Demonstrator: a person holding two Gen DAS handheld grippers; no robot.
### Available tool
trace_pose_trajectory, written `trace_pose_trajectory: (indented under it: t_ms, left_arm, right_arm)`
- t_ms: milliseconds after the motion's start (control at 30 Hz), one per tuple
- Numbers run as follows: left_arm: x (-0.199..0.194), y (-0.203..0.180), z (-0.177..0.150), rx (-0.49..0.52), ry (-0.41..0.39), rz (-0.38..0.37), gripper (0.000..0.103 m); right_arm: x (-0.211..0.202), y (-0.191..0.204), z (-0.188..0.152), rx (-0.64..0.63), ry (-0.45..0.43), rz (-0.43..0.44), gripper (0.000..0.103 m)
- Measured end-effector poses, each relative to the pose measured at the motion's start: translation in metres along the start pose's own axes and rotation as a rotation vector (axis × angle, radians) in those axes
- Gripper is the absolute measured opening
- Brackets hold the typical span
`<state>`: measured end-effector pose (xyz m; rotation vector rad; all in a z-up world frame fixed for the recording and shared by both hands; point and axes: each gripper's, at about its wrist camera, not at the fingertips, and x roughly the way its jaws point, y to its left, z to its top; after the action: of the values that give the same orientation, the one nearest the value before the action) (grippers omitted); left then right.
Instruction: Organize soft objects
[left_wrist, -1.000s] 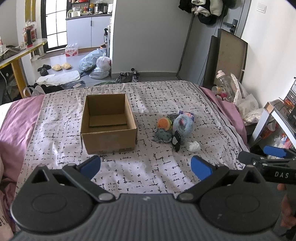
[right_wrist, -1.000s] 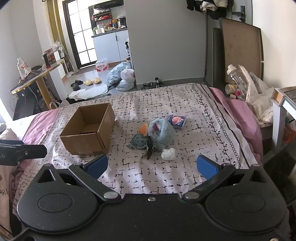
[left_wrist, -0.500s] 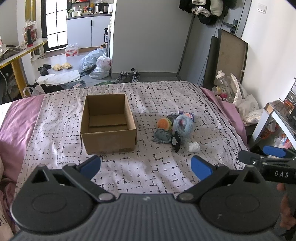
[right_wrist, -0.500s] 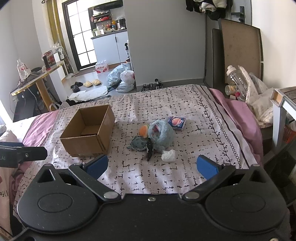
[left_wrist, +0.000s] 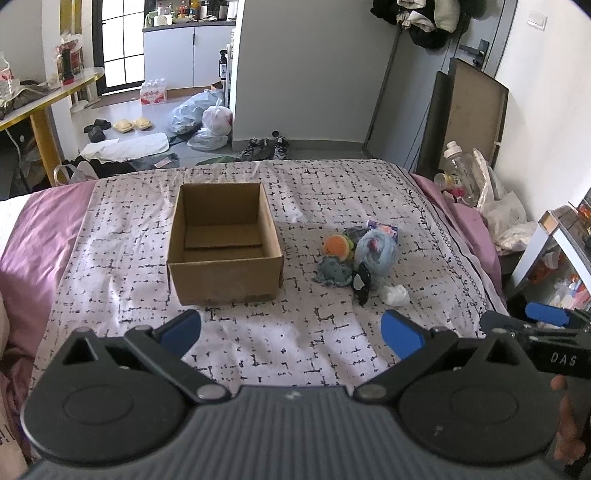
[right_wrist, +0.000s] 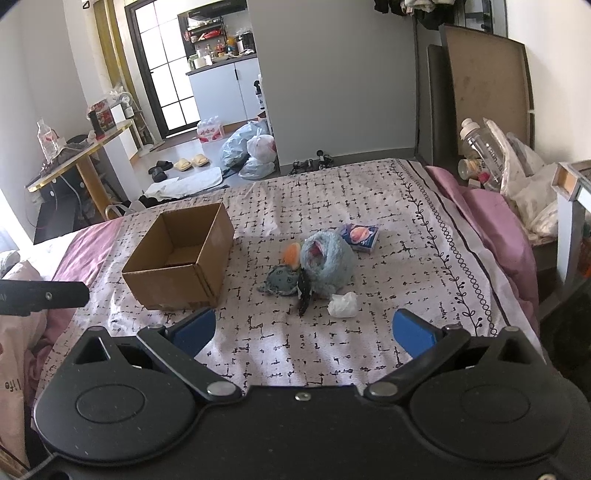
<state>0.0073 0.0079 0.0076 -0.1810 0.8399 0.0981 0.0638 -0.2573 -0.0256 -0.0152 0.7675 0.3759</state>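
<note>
Soft toys (left_wrist: 354, 258) sit in a small pile on the bed (left_wrist: 295, 206), right of the box (left_wrist: 224, 245) and a little apart from it. Pile: fluffy blue plush (left_wrist: 378, 251), orange-topped toy (left_wrist: 337, 246) on its left, grey-blue toy (left_wrist: 332, 272) in front of that, black-and-white piece (left_wrist: 361, 283) leaning against the blue plush. White wad (left_wrist: 395, 295) just beside the pile on the near right. Small printed pack (right_wrist: 359, 236) lies behind the plush.

Box is open-topped, upright, nothing visible inside but its bottom flaps.

Left gripper (left_wrist: 291, 328): jaws spread wide, holding nothing, over bare bedspread near the front of the box. Right gripper (right_wrist: 303, 330): jaws likewise spread, holding nothing, over the bedspread in front of the pile, clear of it. Neither touches a toy or the box.
</note>
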Motion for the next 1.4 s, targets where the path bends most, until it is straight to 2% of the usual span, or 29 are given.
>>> trace_pose_trajectory:
  t_ms: [400, 667, 867, 967, 1067, 1167, 1267, 1400]
  left_arm:
    - [0.033, -0.012, 0.010, 0.016, 0.094, -0.005, 0.102]
    - [0.060, -0.026, 0.021, 0.048, 0.089, -0.023, 0.102]
    - [0.091, -0.029, 0.033, 0.004, 0.120, -0.036, 0.102]
    - [0.106, -0.034, 0.041, 0.013, 0.103, -0.049, 0.101]
    - [0.119, -0.037, 0.045, 0.006, 0.091, -0.064, 0.101]
    - [0.131, -0.042, 0.047, -0.017, 0.054, -0.099, 0.096]
    - [0.143, -0.047, 0.045, -0.023, 0.057, -0.123, 0.094]
    - [0.162, -0.053, 0.039, -0.010, 0.079, -0.130, 0.090]
  right_arm:
    - [0.026, -0.030, 0.007, 0.064, 0.024, 0.023, 0.102]
    - [0.048, -0.042, 0.010, 0.069, 0.045, 0.032, 0.097]
    - [0.066, -0.053, 0.012, 0.090, 0.055, 0.033, 0.097]
    - [0.076, -0.053, 0.012, 0.072, 0.063, -0.017, 0.097]
    - [0.086, -0.060, 0.011, 0.102, 0.077, 0.014, 0.097]
    - [0.097, -0.064, 0.010, 0.103, 0.090, 0.023, 0.092]
    - [0.108, -0.065, 0.007, 0.097, 0.116, 0.020, 0.081]
    - [0.120, -0.066, 0.005, 0.091, 0.115, 0.015, 0.081]
